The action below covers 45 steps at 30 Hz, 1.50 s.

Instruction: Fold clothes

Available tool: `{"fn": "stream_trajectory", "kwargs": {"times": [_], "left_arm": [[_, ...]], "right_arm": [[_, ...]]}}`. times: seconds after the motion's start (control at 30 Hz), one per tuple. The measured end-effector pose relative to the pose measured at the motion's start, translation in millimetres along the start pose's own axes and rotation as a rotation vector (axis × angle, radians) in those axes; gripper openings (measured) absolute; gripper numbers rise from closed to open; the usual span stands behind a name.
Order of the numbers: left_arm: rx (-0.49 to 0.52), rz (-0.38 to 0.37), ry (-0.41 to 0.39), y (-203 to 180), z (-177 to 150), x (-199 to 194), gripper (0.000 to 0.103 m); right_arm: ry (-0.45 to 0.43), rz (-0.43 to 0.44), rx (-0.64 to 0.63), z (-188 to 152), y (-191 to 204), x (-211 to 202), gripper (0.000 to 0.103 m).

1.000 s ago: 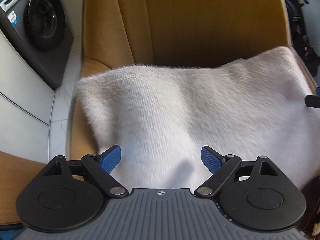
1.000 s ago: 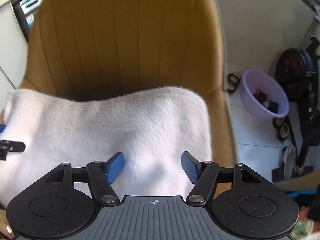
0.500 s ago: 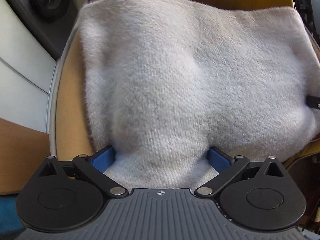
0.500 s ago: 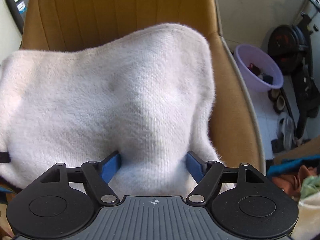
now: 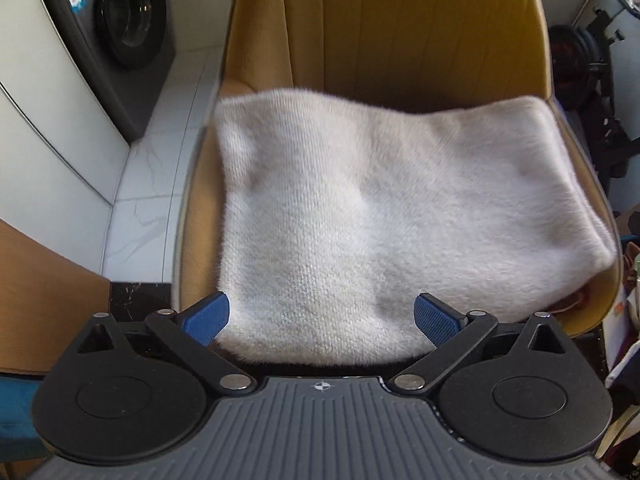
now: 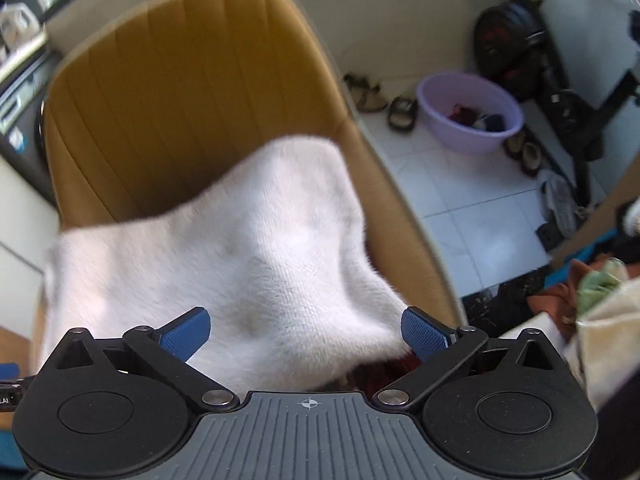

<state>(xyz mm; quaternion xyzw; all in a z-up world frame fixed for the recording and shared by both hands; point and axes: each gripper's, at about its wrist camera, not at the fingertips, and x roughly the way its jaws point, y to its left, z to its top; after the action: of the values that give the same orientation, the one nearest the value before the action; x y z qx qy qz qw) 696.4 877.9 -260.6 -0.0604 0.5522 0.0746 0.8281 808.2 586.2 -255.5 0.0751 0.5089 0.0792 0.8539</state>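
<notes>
The white sweater [image 5: 384, 216] lies as a flat rectangle on the chair [image 5: 384, 32] seat, its long axis running side to side across the seat. Both the left claw [image 5: 322, 316] and the right claw [image 6: 306, 330] hang spread wide at its front edge, pinching nothing, one toward each front corner.

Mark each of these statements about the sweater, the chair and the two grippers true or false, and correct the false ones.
1. The white sweater lies on the mustard chair. True.
2. The left gripper is clamped shut. False: its jaws are spread wide.
3. A purple basin sits on the tiled floor. True.
4. The right gripper holds a folded towel. False: it is open, gripping nothing.
5. A washing machine stands left of the chair. True.
</notes>
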Motion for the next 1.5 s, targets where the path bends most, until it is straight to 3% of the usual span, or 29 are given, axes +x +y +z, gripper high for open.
{"fn": "stream_trajectory", "kwargs": {"times": [0.27,0.4,0.6,0.77,0.97,1.07,1.27,1.5], "left_arm": [[0.049,0.004,-0.090,-13.7,-20.1,-63.5,0.101],[0.077,0.008,-0.135,-21.3,-30.1,-94.8,0.102],[0.117,0.047,-0.213,-34.7,-36.2,-146.3,0.102],[0.085,0.066,-0.231,-46.4,-52.3,-179.1,0.102],[-0.006,0.031,-0.177,-74.5,-98.6,-199.9,0.102],[-0.016,0.066,-0.182,-97.1,-128.3,-215.2,0.102],[-0.055,0.058,-0.190,-139.0,-189.3,-251.0,0.102],[-0.063,0.092,-0.144,-178.9,-255.5,-278.1,0.102]], "right_arm": [[-0.092,-0.086,0.064,-39.5,12.7,-90.5,0.102],[-0.107,-0.087,0.058,-58.6,22.1,-126.9,0.102],[-0.139,-0.124,0.041,-63.7,34.2,-173.9,0.102],[-0.128,-0.118,0.026,-69.3,31.3,-206.1,0.102],[-0.151,-0.106,-0.036,-88.7,10.3,-255.8,0.102],[-0.171,-0.080,-0.050,-107.6,-9.8,-282.7,0.102],[-0.179,-0.055,-0.068,-163.4,-55.4,-324.0,0.102],[-0.157,-0.048,-0.084,-239.0,-107.9,-358.6,0.102]]}}
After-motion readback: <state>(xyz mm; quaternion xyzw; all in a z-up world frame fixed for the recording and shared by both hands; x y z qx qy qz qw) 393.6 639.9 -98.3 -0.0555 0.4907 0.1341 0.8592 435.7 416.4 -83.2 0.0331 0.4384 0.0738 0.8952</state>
